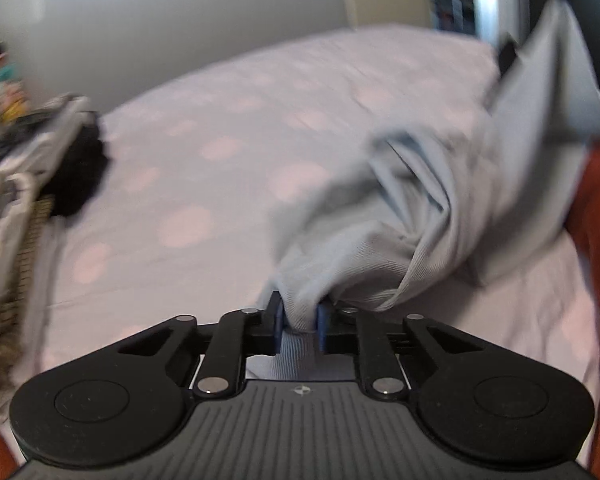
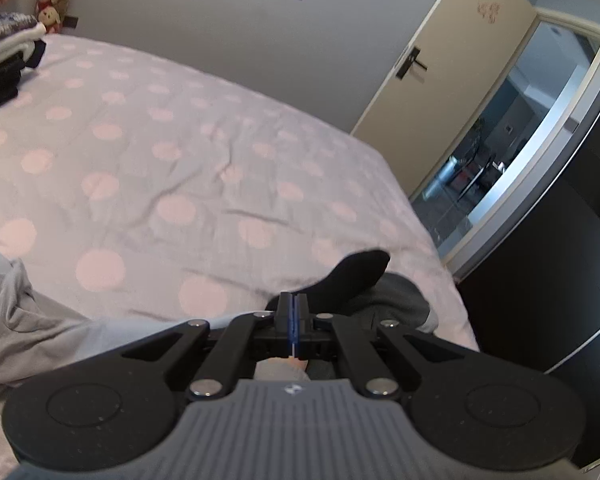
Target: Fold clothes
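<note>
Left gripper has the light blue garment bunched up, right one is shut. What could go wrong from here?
1. The left gripper pinches a thick wad of the light blue garment, so several layers may lift together and it may not spread flat on the bed.
2. The right gripper is shut with no cloth visible at its tips, so one side may sag.
3. The black sock lies nearby and could snag.

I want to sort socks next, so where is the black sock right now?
In the right wrist view the black sock lies on the dotted bedsheet near the bed's right edge, just beyond the right gripper, beside a dark grey garment.
</note>
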The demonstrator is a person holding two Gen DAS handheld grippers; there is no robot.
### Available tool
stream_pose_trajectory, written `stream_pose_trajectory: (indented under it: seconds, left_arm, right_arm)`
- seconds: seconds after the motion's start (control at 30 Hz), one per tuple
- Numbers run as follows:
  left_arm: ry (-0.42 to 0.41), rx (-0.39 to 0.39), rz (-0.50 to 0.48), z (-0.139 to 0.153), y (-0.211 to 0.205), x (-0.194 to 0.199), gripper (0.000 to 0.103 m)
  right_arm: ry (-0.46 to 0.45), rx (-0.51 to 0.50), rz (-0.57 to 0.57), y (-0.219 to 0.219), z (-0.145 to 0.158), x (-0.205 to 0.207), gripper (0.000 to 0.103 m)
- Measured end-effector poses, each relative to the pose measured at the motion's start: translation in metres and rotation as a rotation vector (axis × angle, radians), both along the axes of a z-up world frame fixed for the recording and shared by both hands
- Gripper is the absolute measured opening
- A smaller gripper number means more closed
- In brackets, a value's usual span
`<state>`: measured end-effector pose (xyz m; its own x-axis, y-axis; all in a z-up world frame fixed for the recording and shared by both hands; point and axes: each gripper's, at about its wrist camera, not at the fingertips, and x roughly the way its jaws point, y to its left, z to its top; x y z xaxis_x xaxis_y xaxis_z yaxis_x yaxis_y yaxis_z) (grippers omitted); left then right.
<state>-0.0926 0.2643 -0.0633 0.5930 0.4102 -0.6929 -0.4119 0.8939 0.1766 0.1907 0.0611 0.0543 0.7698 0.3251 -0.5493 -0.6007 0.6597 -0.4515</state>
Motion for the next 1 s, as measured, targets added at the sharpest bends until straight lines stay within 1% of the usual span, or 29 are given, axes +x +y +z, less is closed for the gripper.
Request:
stream_pose_trajectory:
  seconds: [0.07, 0.13, 0.23, 0.33, 0.37, 0.4, 0.43, 0.47, 0.53, 0.6, 0.67, 0.7, 0.77, 0.87, 0.93, 1.0]
  left_arm:
    - [-0.034, -0.019, 0.042, 0.021, 0.012, -0.014, 0.016]
    - [-0.055, -0.011, 0.072, 0.041, 0.021, -0.032, 0.014]
    - [-0.096, -0.010, 0.144, 0.068, 0.038, -0.062, 0.013]
    - [-0.097, 0.021, 0.254, 0.081, 0.057, -0.082, 0.013]
    - [-0.070, 0.052, 0.297, 0.079, 0.063, -0.083, 0.013]
    - [-0.022, 0.086, 0.338, 0.074, 0.069, -0.080, 0.014]
    - [0.011, 0.095, 0.371, 0.069, 0.078, -0.077, 0.015]
    - [0.026, 0.083, 0.398, 0.064, 0.088, -0.074, 0.016]
    - [0.054, 0.087, 0.434, 0.052, 0.105, -0.062, 0.020]
    - [0.082, 0.092, 0.470, 0.039, 0.121, -0.051, 0.020]
    - [0.096, 0.137, 0.491, 0.035, 0.128, -0.040, 0.020]
    - [0.100, 0.154, 0.491, 0.034, 0.134, -0.034, 0.020]
    - [0.087, 0.158, 0.481, 0.036, 0.146, -0.029, 0.020]
    - [0.050, 0.153, 0.435, 0.047, 0.153, -0.037, 0.021]
    - [0.027, 0.146, 0.358, 0.055, 0.152, -0.040, 0.024]
    - [0.021, 0.147, 0.256, 0.057, 0.145, -0.041, 0.026]
  right_arm:
    - [-0.020, 0.008, 0.020, 0.000, 0.010, -0.011, 0.000]
    - [-0.031, 0.018, 0.049, 0.002, 0.019, -0.023, 0.000]
    - [-0.041, 0.030, 0.110, 0.008, 0.030, -0.045, 0.000]
    - [-0.041, 0.035, 0.175, 0.018, 0.035, -0.065, 0.000]
    - [-0.039, 0.035, 0.197, 0.022, 0.035, -0.071, 0.000]
    - [-0.034, 0.030, 0.216, 0.028, 0.033, -0.077, 0.000]
    - [-0.028, 0.021, 0.233, 0.034, 0.029, -0.081, 0.000]
    - [-0.022, 0.012, 0.249, 0.040, 0.026, -0.086, 0.000]
    - [-0.009, -0.007, 0.269, 0.053, 0.017, -0.091, 0.000]
    - [0.012, -0.022, 0.275, 0.064, 0.006, -0.092, 0.000]
    - [0.013, -0.040, 0.266, 0.072, -0.005, -0.089, 0.000]
    - [0.005, -0.050, 0.256, 0.075, -0.010, -0.085, 0.000]
    - [0.000, -0.065, 0.230, 0.080, -0.020, -0.075, 0.000]
    - [0.017, -0.071, 0.179, 0.082, -0.031, -0.056, 0.000]
    - [0.012, -0.076, 0.146, 0.082, -0.038, -0.044, 0.000]
    - [0.024, -0.074, 0.133, 0.079, -0.043, -0.034, 0.000]
